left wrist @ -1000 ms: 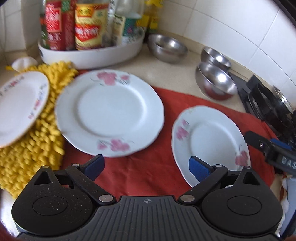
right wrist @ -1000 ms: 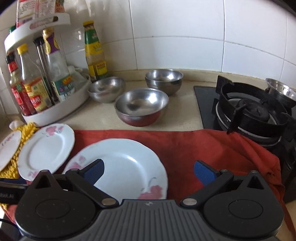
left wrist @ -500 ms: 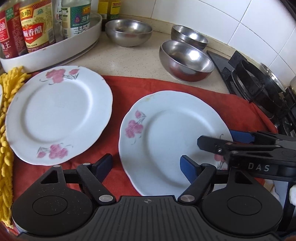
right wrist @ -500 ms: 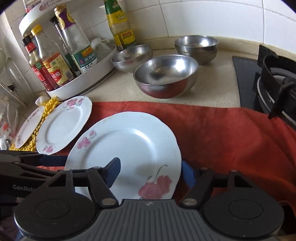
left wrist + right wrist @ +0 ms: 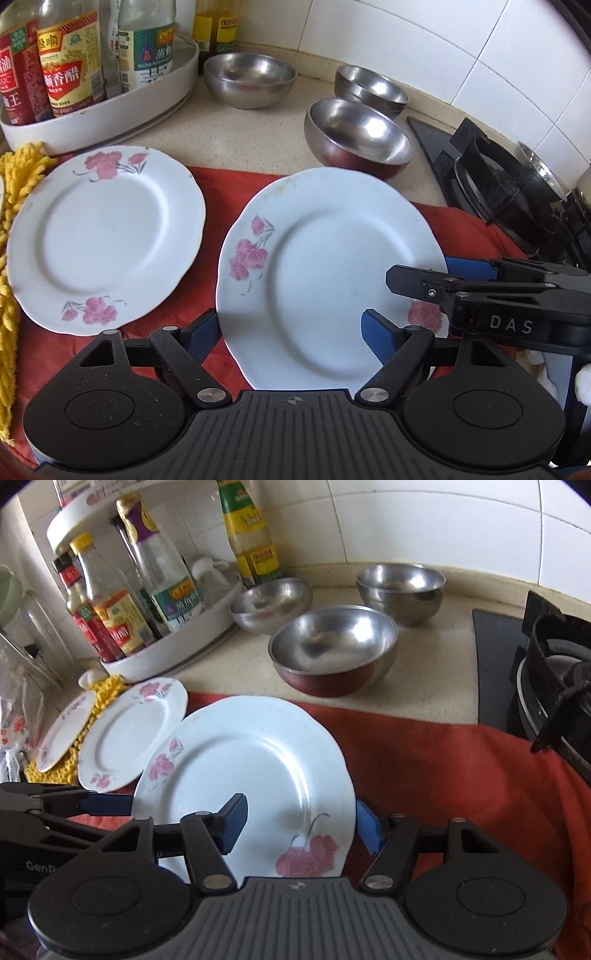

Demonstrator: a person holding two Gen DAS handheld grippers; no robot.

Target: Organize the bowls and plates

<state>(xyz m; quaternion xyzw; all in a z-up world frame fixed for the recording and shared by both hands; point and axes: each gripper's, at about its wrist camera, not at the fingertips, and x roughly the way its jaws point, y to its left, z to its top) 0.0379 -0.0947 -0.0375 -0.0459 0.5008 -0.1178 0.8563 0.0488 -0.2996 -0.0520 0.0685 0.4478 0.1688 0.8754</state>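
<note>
A white floral plate lies on the red cloth, its far edge seemingly lifted. My left gripper is open with its pads straddling the plate's near left rim. My right gripper is open, one pad over the plate, the other beyond its right rim; it shows at the right in the left wrist view. A second floral plate lies to the left, a third on a yellow mat. Three steel bowls stand behind.
A white turntable rack with several sauce bottles stands at the back left. A gas stove with a black grate is at the right. A yellow mat lies at the far left. Tiled wall behind.
Both grippers have closed in on the right-hand plate from its two sides, and their jaws have narrowed around its rim. The plate's far edge appears to have risen.
</note>
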